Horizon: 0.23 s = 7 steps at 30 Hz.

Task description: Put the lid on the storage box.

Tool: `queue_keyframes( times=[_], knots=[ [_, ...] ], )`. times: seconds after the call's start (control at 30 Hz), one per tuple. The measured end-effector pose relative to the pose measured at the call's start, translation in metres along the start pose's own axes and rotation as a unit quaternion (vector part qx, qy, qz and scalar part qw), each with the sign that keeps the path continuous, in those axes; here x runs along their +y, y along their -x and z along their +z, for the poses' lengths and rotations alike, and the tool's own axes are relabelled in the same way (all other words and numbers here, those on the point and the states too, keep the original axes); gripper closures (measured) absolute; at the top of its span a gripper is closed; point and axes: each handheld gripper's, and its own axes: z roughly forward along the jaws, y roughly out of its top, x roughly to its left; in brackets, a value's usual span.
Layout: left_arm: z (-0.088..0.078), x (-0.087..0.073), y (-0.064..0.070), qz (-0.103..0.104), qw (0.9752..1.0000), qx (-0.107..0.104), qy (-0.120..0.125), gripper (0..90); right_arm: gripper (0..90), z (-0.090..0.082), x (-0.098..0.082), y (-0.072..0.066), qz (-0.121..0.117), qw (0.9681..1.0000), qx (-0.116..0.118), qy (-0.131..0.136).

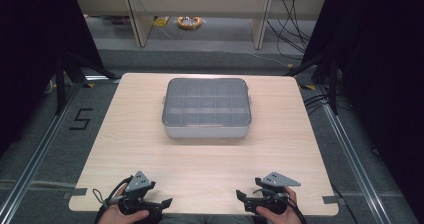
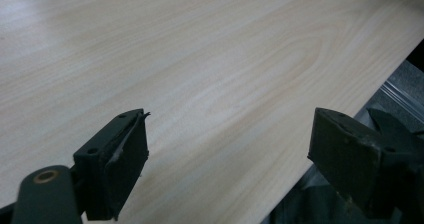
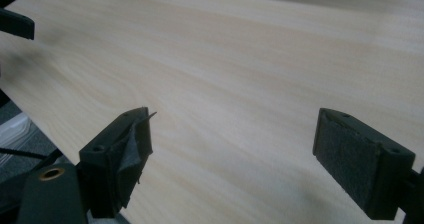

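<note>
A grey compartment box (image 1: 206, 109) with a clear shut lid sits at the back middle of the light wooden table (image 1: 200, 164). Both grippers are held in hands at the table's front edge, well short of the box. My left gripper (image 1: 157, 205) is at the front left with its jaws turned toward the right. My right gripper (image 1: 246, 200) is at the front right with its jaws turned toward the left. In the left gripper view the left gripper (image 2: 232, 134) stands wide open over bare wood. The right gripper (image 3: 235, 131) in the right gripper view is likewise open and holds nothing.
Dark stands (image 1: 65, 74) and black curtains flank the table. Cables (image 1: 290, 19) and a yellow roll (image 1: 189, 22) lie on the floor behind, near wooden furniture legs (image 1: 137, 19). A "5" marking (image 1: 80, 119) is on the floor at the left. Metal rails (image 1: 350, 154) run along both sides.
</note>
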Motion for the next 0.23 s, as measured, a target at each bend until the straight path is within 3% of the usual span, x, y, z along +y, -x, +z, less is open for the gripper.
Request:
queue_keyframes(
  times=[0.17,0.23],
  knots=[
    [-0.0006,-0.0021,0.0011,-0.008,1.0000,0.002,-0.001,15.1,16.6,-0.0037,-0.0087,-0.0019,-0.001,0.9999,0.012,-0.009],
    [-0.0012,-0.0024,0.0012,-0.008,1.0000,0.003,0.000,15.1,16.6,-0.0070,-0.0102,-0.0032,0.004,0.9998,0.004,-0.017]
  ],
)
